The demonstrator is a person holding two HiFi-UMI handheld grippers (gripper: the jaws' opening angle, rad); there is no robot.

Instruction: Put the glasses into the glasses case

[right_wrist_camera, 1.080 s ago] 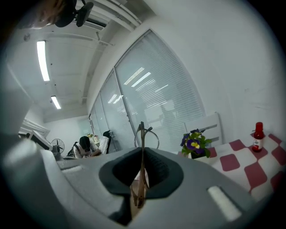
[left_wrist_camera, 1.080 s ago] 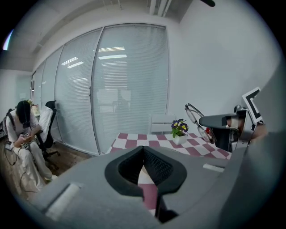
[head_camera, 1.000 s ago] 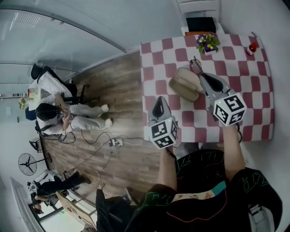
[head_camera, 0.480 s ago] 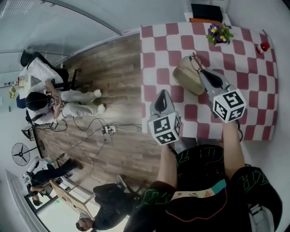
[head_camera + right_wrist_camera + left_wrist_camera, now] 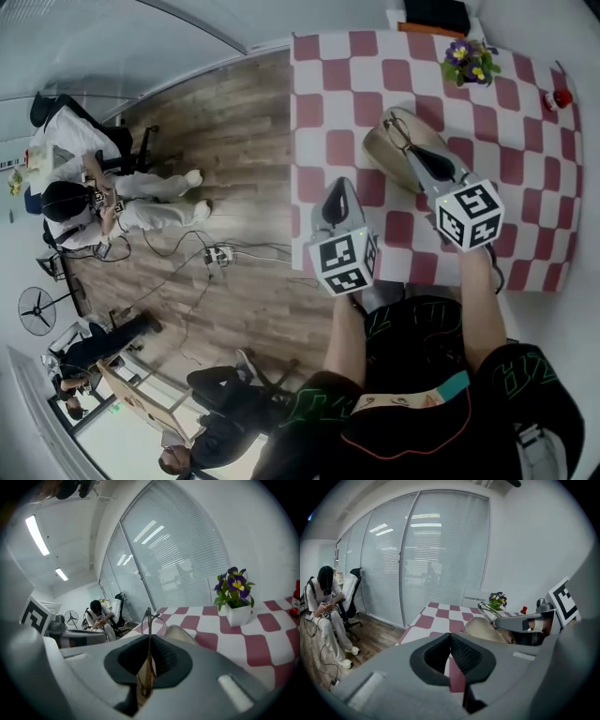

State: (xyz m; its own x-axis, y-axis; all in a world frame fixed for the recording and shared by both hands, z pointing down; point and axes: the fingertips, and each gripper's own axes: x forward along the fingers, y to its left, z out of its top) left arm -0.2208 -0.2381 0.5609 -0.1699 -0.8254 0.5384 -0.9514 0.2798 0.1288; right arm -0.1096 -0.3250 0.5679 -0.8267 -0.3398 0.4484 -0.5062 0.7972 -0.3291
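**Glasses pinched in right jaws, hanging over the case**

Glasses sit edge-on between the pads of my right gripper, which is clamped on the frame. Their long axis runs straight out along the line the jaws point, with the front rim poking past the tips. In the head view the glasses hang over the glasses case, toward the middle of the tabletop.

My read is that the case lies just ahead of and below the jaw tips, so what's left is mostly a drop rather than a reach. The case's long axis looks roughly in line with the glasses, but only roughly.

My left gripper is by the near edge of the tabletop, beside the case and apart from it. Its pads are pressed together on nothing. The right hand is clearly the nearer one.

Hard to tell:
- whether the frame already touches the case
- whether the temples are folded
- how the case opening faces, since the right gripper covers part of it from the head view and the gripper views only catch a beige rim

A flower pot stands at the far edge, well clear.
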